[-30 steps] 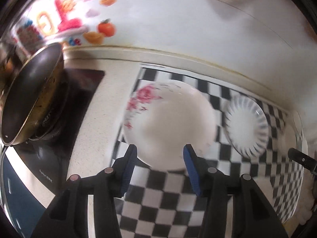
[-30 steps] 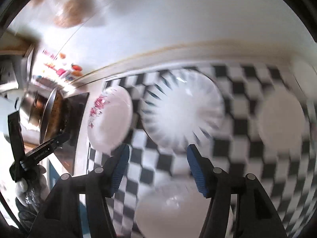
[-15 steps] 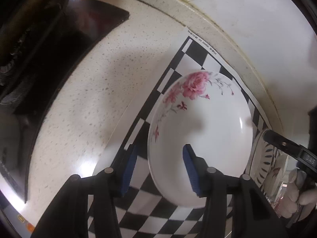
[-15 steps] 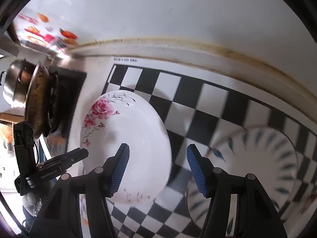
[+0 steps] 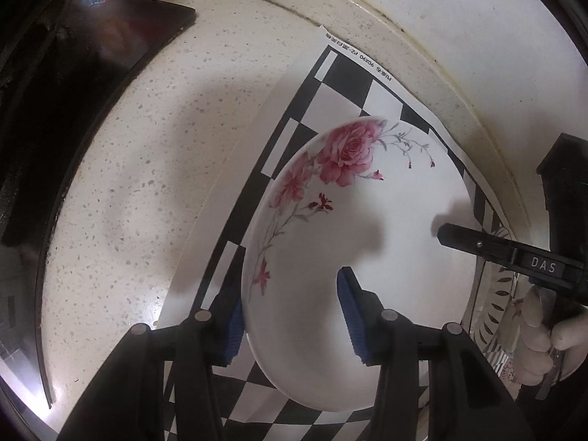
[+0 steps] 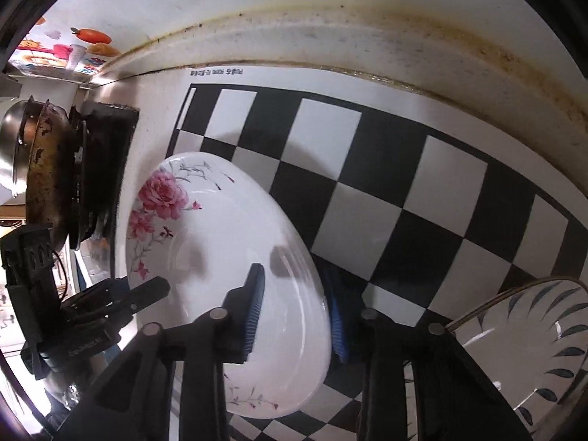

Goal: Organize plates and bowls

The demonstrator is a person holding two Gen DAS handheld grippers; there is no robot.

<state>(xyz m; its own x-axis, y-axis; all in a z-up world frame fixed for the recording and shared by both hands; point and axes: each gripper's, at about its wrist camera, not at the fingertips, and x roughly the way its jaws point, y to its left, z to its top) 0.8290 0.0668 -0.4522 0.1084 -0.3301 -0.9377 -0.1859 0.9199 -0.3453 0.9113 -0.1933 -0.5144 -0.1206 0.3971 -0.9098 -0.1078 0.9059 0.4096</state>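
Both grippers are on the floral plate (image 5: 367, 242) now, one at each side of it. The plate lies on the checkered mat (image 6: 386, 169), at the mat's left end, close to the speckled bench (image 5: 154, 154). The left gripper (image 5: 290, 325) straddles the plate's left rim, one blue pad outside, one over the white face, and its jaws are closing; I can't yet say the pads have bitten. The right gripper (image 6: 297, 312) has the right rim between its pads, jaws closing too, and here the inner pad looks pressed against the plate, though the outer pad is half hidden behind the rim.

So the step in hand, as I read it, is a two-handed pickup of this plate. The next move calls for both grips to seat firmly on the thin rim, then a level lift together, since a glazed plate pinched at the edge may slip or tilt if one side leads.

Around it: the leaf-patterned plate (image 6: 529, 345) sits just to the right, near the right gripper, a likely place to stack or something to clear on the way up. To the left stands the dark stove (image 6: 103, 169) with a worn pan (image 6: 44, 169) on it, well apart. The wall (image 6: 294, 7) runs along the far edge of the mat, leaving little room behind.
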